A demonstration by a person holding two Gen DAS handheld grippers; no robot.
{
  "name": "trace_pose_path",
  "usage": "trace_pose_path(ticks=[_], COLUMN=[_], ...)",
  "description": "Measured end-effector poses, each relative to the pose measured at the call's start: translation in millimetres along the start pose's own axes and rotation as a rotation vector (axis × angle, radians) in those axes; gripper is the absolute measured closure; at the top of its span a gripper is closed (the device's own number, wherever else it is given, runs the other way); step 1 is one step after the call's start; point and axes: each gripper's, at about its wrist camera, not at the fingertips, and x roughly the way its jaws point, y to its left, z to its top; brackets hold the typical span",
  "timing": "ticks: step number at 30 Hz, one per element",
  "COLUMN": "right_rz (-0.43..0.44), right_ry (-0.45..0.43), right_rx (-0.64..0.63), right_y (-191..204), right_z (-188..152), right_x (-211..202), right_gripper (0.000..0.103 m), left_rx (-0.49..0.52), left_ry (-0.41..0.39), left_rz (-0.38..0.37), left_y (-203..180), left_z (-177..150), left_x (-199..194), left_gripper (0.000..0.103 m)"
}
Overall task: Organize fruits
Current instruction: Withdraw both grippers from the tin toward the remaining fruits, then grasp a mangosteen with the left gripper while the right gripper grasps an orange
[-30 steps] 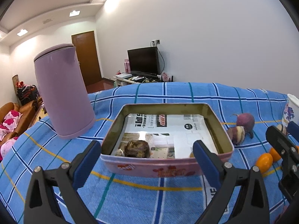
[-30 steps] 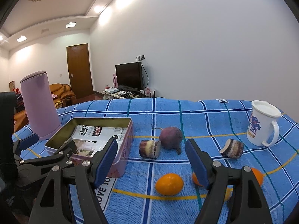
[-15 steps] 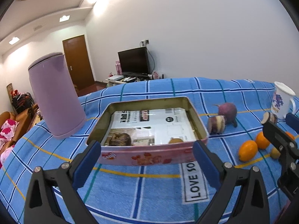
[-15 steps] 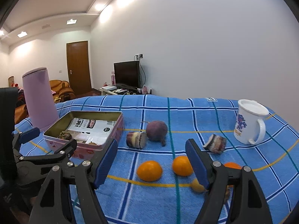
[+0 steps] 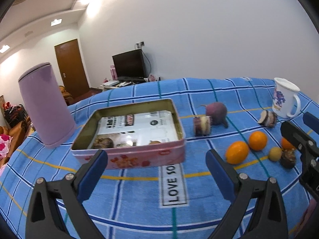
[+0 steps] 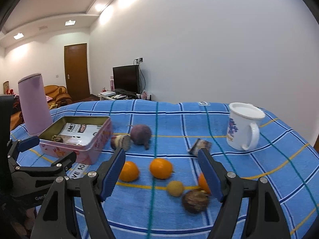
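The right hand-held gripper [image 6: 161,174] hung wide and empty above the loose fruit, an orange [image 6: 160,168] showing between its fingers, probably lined up for a pick. The left hand-held gripper [image 5: 156,168], equally wide and empty, faced the pink tin [image 5: 131,157], which already held a few pieces and sat beside the purple kettle [image 5: 44,105], likely serving as the collecting box on the blue checked counter [image 5: 139,199].

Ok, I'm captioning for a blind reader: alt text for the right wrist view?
An open hand-held gripper hovers over oranges and other small fruit on a blue checked cloth. A pink tin, purple jug and white mug stand behind.
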Motion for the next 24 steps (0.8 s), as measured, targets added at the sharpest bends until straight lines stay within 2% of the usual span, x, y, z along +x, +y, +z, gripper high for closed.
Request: trace_pose_path(ticks=[11,18,21,24], right_rz=[-0.08,-0.14,-0.131,-0.071], right_ry=[0.007,0.03,0.072,0.143], right_rx=[0.042,0.084,0.103,0.115], right_y=[-53.4,-94.2,-109.5,-119.2], right_z=[-1.1,-4.3,-6.3,-10.3], right_x=[-3.9,-4.8,-0.8,6.2], right_gripper=[0.027,0.027,0.027,0.027], left_rx=[0.042,0.078,0.091,0.111], left_ry=[0.004,0.036,0.061,0.097], left_rz=[-0.037,-0.106,-0.142,-0.17], left_y=[-26.6,-47.4,-56.2,-66.5], left_z=[0.6,-0.5,-1.8,-4.5], left_x=[-5.8,-7.8,-6.6,-4.6], left_gripper=[0.002,0.002,0.002,0.002])
